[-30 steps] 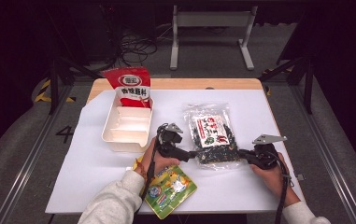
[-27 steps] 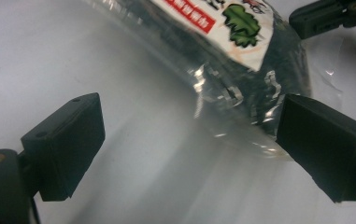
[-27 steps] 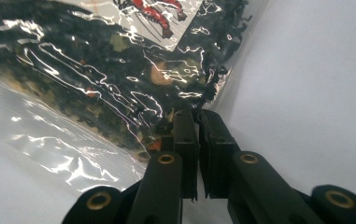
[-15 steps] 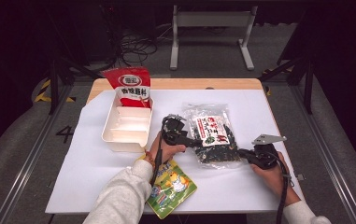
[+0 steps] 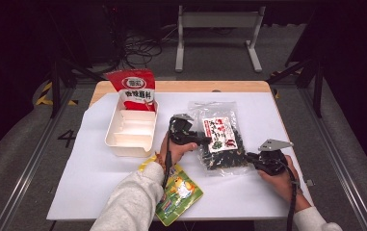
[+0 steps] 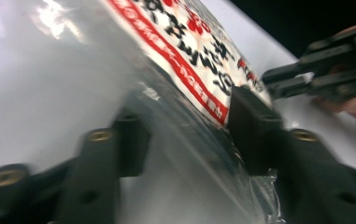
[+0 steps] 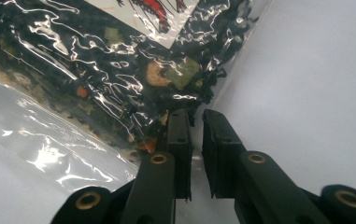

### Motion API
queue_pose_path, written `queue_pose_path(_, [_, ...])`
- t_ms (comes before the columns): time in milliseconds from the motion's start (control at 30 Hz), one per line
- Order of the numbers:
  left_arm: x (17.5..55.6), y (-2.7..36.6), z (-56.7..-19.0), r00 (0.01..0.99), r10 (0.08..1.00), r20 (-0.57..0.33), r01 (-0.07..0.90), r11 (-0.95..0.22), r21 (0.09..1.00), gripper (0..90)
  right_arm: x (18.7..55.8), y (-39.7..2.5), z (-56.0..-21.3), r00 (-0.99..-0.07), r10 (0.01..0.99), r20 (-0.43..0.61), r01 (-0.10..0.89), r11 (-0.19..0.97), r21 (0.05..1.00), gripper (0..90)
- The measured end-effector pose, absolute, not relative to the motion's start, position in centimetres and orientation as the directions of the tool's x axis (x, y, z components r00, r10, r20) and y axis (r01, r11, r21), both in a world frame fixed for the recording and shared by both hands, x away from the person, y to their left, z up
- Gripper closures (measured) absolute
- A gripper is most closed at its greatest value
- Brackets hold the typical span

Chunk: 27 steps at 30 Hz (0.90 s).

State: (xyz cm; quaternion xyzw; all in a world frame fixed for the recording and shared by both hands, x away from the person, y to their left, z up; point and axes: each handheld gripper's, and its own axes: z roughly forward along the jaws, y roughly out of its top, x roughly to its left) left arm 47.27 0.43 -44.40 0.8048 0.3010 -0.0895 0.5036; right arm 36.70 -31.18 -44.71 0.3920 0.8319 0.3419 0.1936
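Observation:
A clear bag of dark dried bits with a red-and-white label lies flat at the middle right of the white table. My left gripper reaches it from the left. In the left gripper view this gripper stands open, and the bag's clear edge runs between its jaws. My right gripper is at the bag's near right corner. In the right gripper view it is closed to a thin slit on the bag's edge.
A white divided tray sits left of the bag, with a red pouch leaning at its far end. A green-and-yellow packet lies near the front edge under the left sleeve. The other gripper shows in the left gripper view.
My left gripper has moved right, from beside the tray to the bag's left edge. The right gripper has stayed at the bag's corner.

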Motion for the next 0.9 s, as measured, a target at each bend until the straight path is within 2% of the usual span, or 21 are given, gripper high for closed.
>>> queue_pose_path(100, [46.6,0.6,-43.7,0.832,0.381,-0.403,0.524,-0.304,0.795,68.6,36.6,-31.3,-44.5,-0.612,0.789,-0.053,0.515,0.449,0.730,75.6])
queue_pose_path(133, [46.3,0.7,-43.5,0.831,0.376,-0.410,0.525,-0.289,0.800,71.7,36.5,-31.4,-44.5,-0.609,0.791,-0.051,0.511,0.441,0.738,72.2])
queue_pose_path(167, [46.0,1.1,-43.0,0.846,0.341,-0.409,0.501,-0.250,0.828,77.8,36.3,-31.6,-44.2,-0.595,0.803,-0.034,0.512,0.412,0.754,63.7])
queue_pose_path(200, [46.0,1.1,-43.0,0.846,0.341,-0.409,0.501,-0.250,0.828,78.9,36.3,-31.6,-44.2,-0.595,0.803,-0.034,0.512,0.412,0.754,63.7])
queue_pose_path(267, [45.2,1.2,-42.0,0.864,0.335,-0.375,0.463,-0.240,0.853,79.8,36.2,-31.9,-43.9,-0.596,0.803,0.000,0.514,0.381,0.768,60.5])
queue_pose_path(300, [44.6,1.1,-41.3,0.883,0.322,-0.342,0.427,-0.246,0.870,80.9,35.9,-32.1,-43.6,-0.594,0.805,0.004,0.505,0.368,0.781,52.7])
queue_pose_path(333, [44.6,1.1,-41.3,0.883,0.322,-0.342,0.427,-0.246,0.870,81.1,35.9,-32.1,-43.6,-0.594,0.805,0.004,0.505,0.368,0.781,52.7])
queue_pose_path(600, [42.1,1.2,-38.5,0.916,0.366,-0.165,0.277,-0.278,0.920,81.5,34.9,-32.7,-42.3,-0.592,0.806,0.013,0.455,0.321,0.831,45.4])
queue_pose_path(900, [41.4,3.0,-36.1,0.908,0.409,-0.093,0.219,-0.273,0.937,81.5,34.8,-33.0,-42.4,-0.581,0.813,0.023,0.451,0.299,0.841,41.8])
